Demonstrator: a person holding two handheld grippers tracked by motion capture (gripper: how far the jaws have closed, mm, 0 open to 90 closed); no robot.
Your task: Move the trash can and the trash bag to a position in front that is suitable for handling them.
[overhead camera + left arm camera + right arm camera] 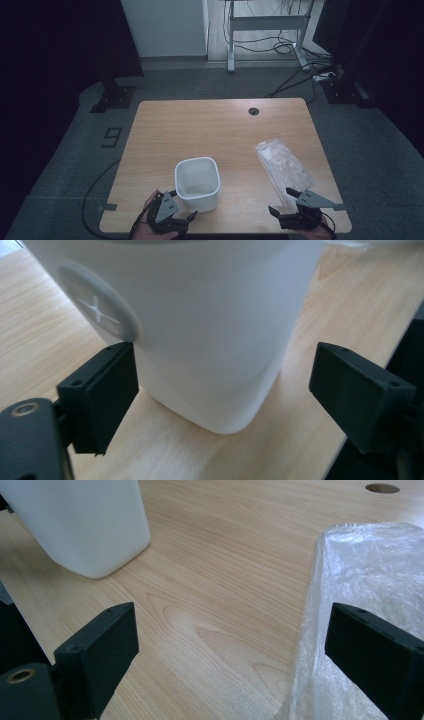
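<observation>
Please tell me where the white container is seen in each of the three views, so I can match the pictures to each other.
High view: the white container stands near the table's front edge, left of centre, just ahead of the left claw.
Left gripper view: the container takes up the upper middle, close between the open jaws.
Right gripper view: it sits in the top left corner.
Shared landmark: the clear plastic bag, at right in the right gripper view.

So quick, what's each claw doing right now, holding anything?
Left claw: open, jaws either side of the white tub's corner, holding nothing.
Right claw: open, holding nothing, one jaw at the clear plastic bag.
</observation>
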